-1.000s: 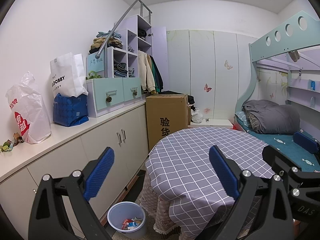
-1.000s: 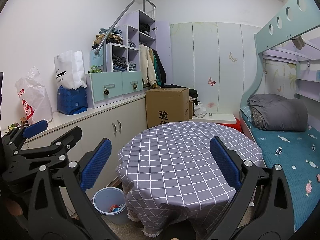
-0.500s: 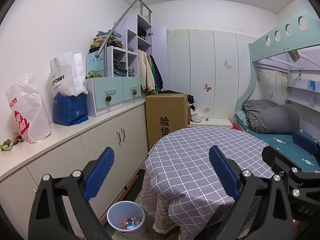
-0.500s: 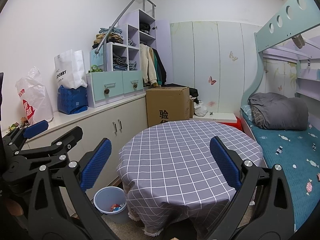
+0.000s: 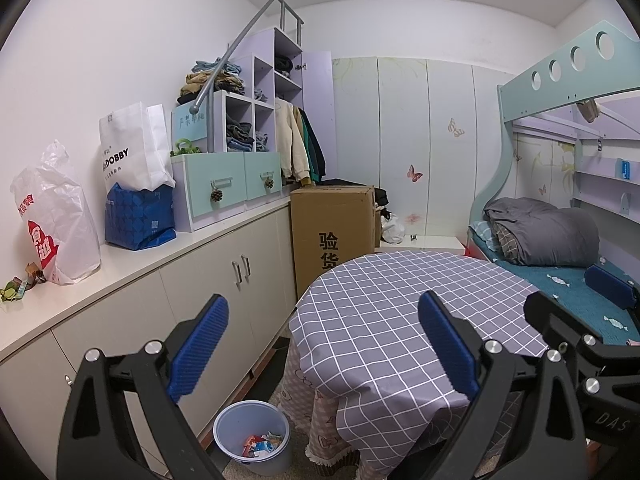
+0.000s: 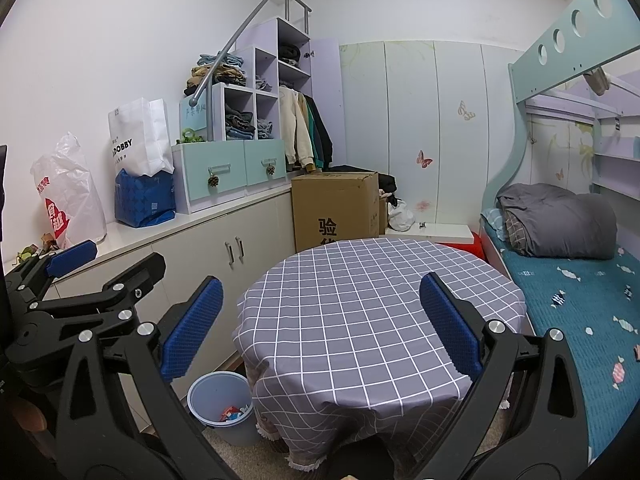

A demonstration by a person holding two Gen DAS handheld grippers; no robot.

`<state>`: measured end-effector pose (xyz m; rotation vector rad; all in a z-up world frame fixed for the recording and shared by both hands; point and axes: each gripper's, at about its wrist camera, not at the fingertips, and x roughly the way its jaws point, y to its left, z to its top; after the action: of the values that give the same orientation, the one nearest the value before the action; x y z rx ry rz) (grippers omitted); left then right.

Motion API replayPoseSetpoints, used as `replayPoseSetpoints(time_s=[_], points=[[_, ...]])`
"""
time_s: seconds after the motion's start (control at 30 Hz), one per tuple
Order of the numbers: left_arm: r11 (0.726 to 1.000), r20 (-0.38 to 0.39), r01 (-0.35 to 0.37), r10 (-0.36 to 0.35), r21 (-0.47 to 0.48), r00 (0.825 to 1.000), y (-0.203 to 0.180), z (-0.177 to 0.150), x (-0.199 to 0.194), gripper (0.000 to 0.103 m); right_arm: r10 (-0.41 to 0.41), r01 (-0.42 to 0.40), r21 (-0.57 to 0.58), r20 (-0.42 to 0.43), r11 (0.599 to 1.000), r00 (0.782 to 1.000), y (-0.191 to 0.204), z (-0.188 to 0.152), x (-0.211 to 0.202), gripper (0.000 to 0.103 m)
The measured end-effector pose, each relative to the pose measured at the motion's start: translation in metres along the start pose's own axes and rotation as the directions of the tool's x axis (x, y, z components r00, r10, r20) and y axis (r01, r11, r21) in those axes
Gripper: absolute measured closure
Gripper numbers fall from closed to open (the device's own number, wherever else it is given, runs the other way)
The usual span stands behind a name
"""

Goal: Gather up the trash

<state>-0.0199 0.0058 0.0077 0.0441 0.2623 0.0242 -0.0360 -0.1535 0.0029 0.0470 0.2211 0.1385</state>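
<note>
My left tongs [image 5: 322,344] and right tongs [image 6: 320,322] both spread wide, empty, barely shifted since second ago. Bin [image 5: 252,438] at 7 o'clock holds trash; checked worktop [image 6: 380,300] ahead bare — collecting looks finished.

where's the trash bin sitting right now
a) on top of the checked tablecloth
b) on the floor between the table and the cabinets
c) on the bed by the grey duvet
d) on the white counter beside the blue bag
b: the trash bin stands on the floor at the left foot of the table, next to the cabinets, with wrappers inside it.
</note>
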Motion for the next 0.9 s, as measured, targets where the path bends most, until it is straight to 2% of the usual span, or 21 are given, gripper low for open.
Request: replayPoseSetpoints(time_s=[0.9], points=[[1.000, -0.004, 0.000, 0.000, 0.000, 1.000, -0.0007, -0.0017, 0.0009, 0.009, -0.001, 0.001, -0.001, -0.002, 1.000, 1.000, 0.0000, -0.0004, -0.0001, 0.006]])
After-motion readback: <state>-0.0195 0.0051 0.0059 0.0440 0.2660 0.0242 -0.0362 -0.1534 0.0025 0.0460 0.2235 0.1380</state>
